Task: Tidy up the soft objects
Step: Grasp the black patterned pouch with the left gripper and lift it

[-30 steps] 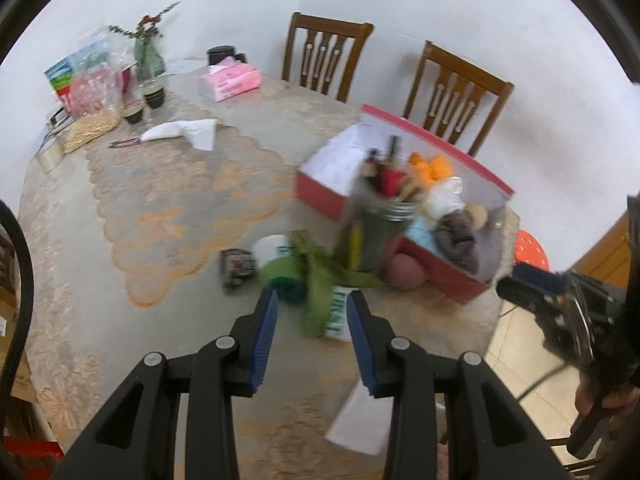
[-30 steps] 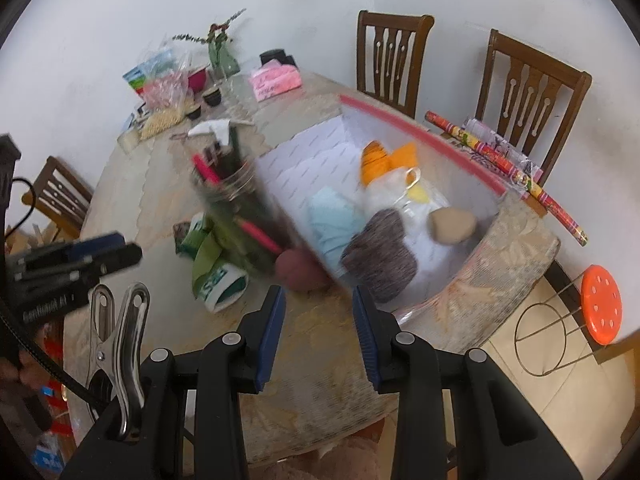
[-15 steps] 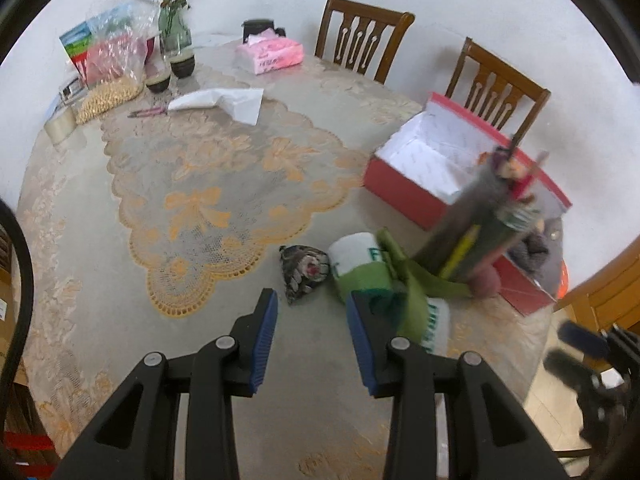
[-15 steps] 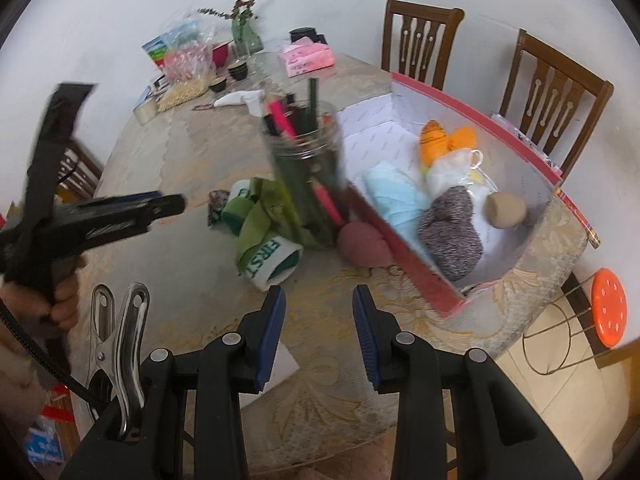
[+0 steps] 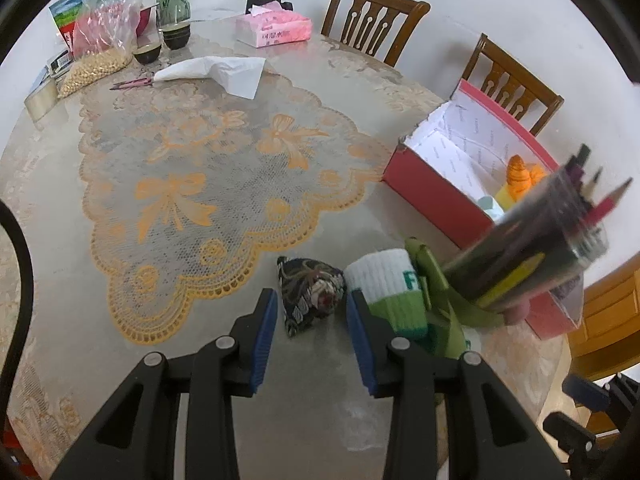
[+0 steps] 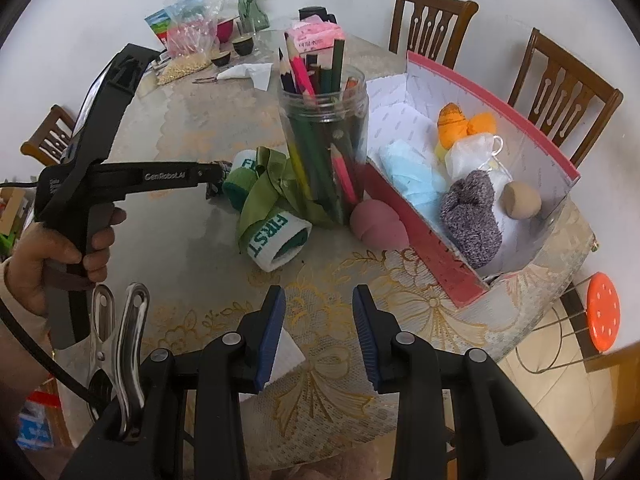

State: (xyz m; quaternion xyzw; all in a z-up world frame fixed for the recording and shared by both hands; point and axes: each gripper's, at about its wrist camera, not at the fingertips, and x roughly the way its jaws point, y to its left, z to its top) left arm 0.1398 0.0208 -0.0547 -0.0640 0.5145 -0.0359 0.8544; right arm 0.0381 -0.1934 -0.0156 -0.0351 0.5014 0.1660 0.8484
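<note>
A small dark patterned pouch (image 5: 310, 294) lies on the table just ahead of my open, empty left gripper (image 5: 311, 312). Beside it lie green-and-white socks (image 5: 394, 294) tangled with a green ribbon (image 6: 266, 190). A pink sponge (image 6: 378, 226) lies against the red box (image 6: 424, 236), which holds an orange knit (image 6: 460, 122), a blue cloth (image 6: 412, 178), a grey sock (image 6: 472, 216) and a beige sponge (image 6: 520, 200). My right gripper (image 6: 319, 316) is open and empty, above the table's near edge. The left gripper also shows in the right wrist view (image 6: 208, 174).
A clear jar of coloured pencils (image 6: 326, 148) stands between the socks and the box. A tissue pack (image 5: 274, 30), bowls, a vase and bags stand at the far side. A white tissue (image 5: 224, 72) lies on the lace mat. Two wooden chairs (image 6: 432, 20) stand behind the table.
My left gripper has swung left and down from the socks to the patterned pouch. The right gripper has pulled back and turned toward the jar and socks.
</note>
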